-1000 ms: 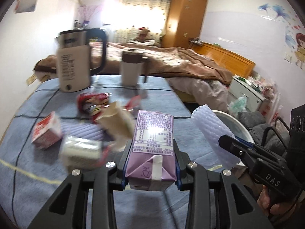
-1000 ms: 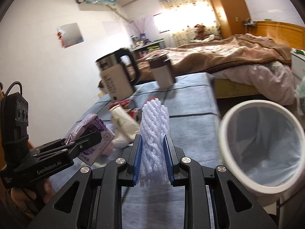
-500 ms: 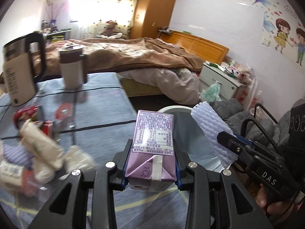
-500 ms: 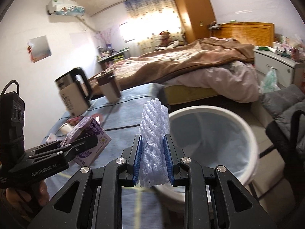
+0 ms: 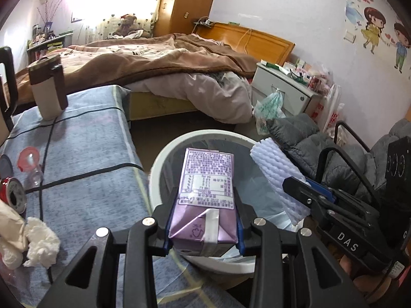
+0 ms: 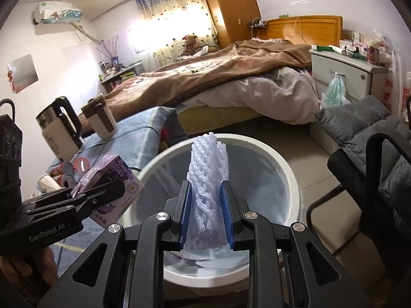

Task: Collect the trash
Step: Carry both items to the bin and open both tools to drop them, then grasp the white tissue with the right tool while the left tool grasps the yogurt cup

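At the far left of your left-wrist view, trash is left on the blue table (image 5: 84,154): a crumpled tissue (image 5: 41,241) at lower left and a red can (image 5: 14,195) above it, both light and best pinched across the middle (the tissue will squash, the can may dent or slip). In the centre, your left gripper (image 5: 203,228) is clamped on the purple carton (image 5: 205,200), its pads pressing the carton's two sides near the folded end; it looks stiff enough to hold its shape, and whether it is empty you cannot tell. The carton hangs over the mouth of the white bin (image 5: 159,164), which stands just beside the table's edge. To the right, your right gripper (image 6: 205,213) is closed on the foam net (image 6: 208,179), held low so most of it stands up past the pads. It is soft, springy and very light, so it may cling briefly on release. It too sits above the bin.
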`<state>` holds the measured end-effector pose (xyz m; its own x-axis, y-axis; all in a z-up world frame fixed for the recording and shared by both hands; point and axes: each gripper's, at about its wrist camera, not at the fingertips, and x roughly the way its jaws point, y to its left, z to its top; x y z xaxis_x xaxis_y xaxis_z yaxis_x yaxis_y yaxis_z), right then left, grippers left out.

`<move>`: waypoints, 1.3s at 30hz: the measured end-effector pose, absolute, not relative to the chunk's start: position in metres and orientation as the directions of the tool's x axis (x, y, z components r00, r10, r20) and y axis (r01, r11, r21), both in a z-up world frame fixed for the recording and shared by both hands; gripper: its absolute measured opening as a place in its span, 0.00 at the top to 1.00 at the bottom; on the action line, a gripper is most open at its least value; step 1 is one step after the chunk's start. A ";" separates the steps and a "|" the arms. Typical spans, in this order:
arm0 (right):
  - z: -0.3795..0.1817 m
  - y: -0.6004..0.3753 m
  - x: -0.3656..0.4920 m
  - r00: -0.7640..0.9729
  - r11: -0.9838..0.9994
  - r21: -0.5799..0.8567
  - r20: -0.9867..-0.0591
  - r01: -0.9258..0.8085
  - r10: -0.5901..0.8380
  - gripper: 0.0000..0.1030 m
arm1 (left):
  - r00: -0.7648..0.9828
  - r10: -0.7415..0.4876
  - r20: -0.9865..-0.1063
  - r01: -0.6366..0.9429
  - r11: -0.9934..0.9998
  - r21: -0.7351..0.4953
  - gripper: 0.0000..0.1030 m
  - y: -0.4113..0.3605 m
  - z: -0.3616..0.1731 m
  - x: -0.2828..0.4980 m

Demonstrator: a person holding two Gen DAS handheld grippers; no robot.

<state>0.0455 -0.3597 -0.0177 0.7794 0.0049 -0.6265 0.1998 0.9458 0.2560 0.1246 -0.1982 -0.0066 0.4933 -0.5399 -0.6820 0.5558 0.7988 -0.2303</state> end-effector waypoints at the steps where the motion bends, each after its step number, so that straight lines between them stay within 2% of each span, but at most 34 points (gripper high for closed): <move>1: -0.020 -0.361 0.047 0.774 0.945 0.256 -0.633 0.203 0.006 0.76 | 0.486 -0.544 -0.684 0.555 0.797 -0.239 0.63 -0.200 -0.008 0.127; 4: -0.027 -0.367 0.051 0.760 0.940 0.252 -0.650 0.229 -0.011 0.75 | 0.471 -0.541 -0.697 0.542 0.800 -0.255 0.61 -0.203 -0.013 0.131; 6: -0.031 -0.372 0.051 0.756 0.933 0.262 -0.654 0.246 -0.016 0.74 | 0.472 -0.544 -0.693 0.542 0.800 -0.259 0.45 -0.205 -0.014 0.132; 9: -0.034 -0.377 0.052 0.745 0.931 0.255 -0.666 0.262 -0.027 0.70 | 0.481 -0.561 -0.674 0.544 0.794 -0.272 0.38 -0.202 -0.011 0.132; 13: -0.033 -0.377 0.051 0.746 0.929 0.257 -0.666 0.268 -0.031 0.67 | 0.489 -0.558 -0.670 0.544 0.796 -0.266 0.36 -0.199 -0.008 0.132; 17: -0.028 -0.371 0.049 0.751 0.934 0.244 -0.659 0.259 -0.036 0.55 | 0.506 -0.554 -0.661 0.535 0.803 -0.263 0.36 -0.187 -0.002 0.128; 23: -0.020 -0.357 0.047 0.766 0.940 0.245 -0.642 0.238 -0.027 0.55 | 0.563 -0.519 -0.644 0.511 0.830 -0.223 0.34 -0.159 0.009 0.117; 27: -0.011 -0.339 0.046 0.788 0.947 0.257 -0.616 0.191 0.009 0.55 | 0.590 -0.508 -0.627 0.462 0.850 -0.253 0.34 -0.127 0.011 0.111; 39: -0.005 -0.249 0.067 0.780 0.965 0.258 -0.593 -0.052 0.200 0.55 | 0.737 -0.289 -0.611 0.226 0.957 -0.179 0.31 -0.021 0.016 0.090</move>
<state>0.0667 -0.2493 -0.0053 0.7800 0.2005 -0.5928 -0.0518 0.9647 0.2581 0.0895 -0.0208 0.0163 0.7369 -0.2886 -0.6113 0.2264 0.9574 -0.1790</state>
